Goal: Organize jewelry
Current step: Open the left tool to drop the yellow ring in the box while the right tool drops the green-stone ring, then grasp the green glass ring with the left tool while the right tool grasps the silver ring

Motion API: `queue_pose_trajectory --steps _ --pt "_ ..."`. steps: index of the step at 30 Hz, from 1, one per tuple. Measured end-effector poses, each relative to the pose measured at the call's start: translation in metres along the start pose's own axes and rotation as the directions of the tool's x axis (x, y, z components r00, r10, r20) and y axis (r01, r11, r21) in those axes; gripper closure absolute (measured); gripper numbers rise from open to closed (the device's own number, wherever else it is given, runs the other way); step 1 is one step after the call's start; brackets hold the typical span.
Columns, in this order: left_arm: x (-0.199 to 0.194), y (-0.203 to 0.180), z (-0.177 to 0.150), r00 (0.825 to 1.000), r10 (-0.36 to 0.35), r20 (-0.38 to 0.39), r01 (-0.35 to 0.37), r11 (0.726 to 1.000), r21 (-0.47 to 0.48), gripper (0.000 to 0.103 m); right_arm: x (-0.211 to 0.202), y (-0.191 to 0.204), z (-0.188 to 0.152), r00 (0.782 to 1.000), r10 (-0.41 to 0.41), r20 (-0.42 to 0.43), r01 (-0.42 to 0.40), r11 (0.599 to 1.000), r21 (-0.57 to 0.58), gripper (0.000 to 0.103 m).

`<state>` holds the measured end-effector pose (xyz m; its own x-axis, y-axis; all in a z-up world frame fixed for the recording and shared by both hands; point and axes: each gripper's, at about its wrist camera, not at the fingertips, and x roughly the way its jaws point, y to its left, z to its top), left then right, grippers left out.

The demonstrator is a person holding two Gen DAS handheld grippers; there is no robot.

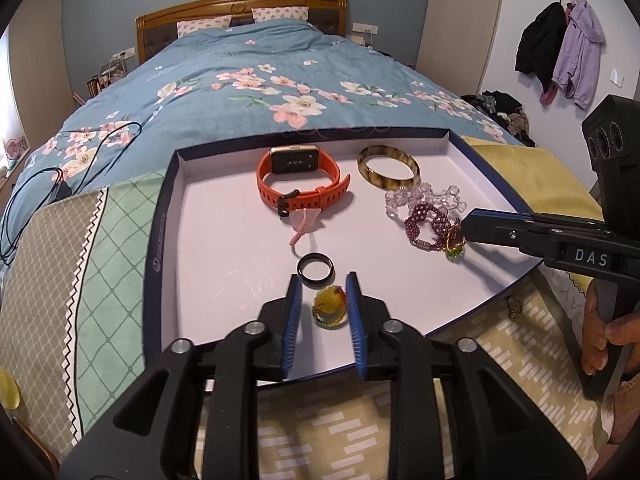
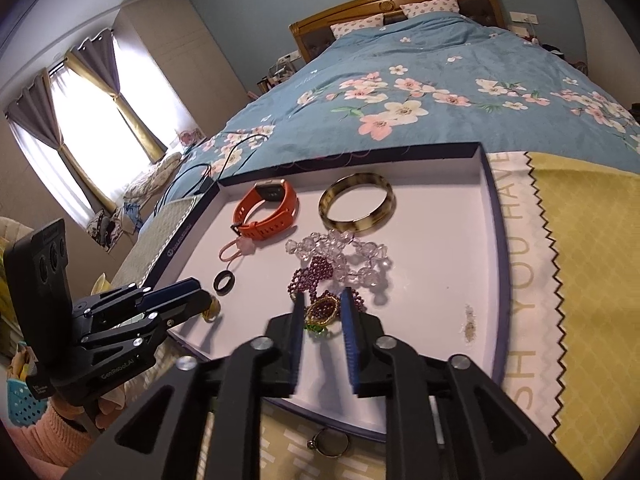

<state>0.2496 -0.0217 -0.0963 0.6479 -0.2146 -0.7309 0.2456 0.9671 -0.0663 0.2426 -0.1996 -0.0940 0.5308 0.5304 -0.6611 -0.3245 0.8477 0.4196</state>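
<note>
Now left hand-held gripper (image 1: pixel 324 289) straddling yellow ring (image 1: pixel 329 307), white tray (image 1: pixel 224 240)

glossy bangle (image 1: pixel 388 167); matt rubbery watch strap (image 1: pixel 304 192); wooden headboard (image 1: pixel 240 8).

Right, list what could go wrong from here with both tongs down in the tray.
1. The left tongs straddle the yellow beaded ring right beside the black ring; closing could knock it away.
2. The right tongs sit over the purple flower ring, touching the purple bead bracelet; lifting may snag and drag it.
</note>
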Motion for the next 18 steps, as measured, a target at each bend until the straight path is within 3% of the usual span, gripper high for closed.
queue_pose_trajectory --steps 11,18 --pt "-0.051 -0.005 -0.008 0.995 -0.036 0.096 0.032 0.999 0.042 0.07 -0.032 0.005 -0.004 0.998 0.029 0.05 -0.028 0.999 -0.018 0.07" --pt "-0.073 -0.024 -0.038 0.99 -0.123 0.072 0.115 0.988 0.103 0.068 -0.057 0.015 -0.031 0.999 0.041 0.028 -0.038 0.995 -0.088 0.066"
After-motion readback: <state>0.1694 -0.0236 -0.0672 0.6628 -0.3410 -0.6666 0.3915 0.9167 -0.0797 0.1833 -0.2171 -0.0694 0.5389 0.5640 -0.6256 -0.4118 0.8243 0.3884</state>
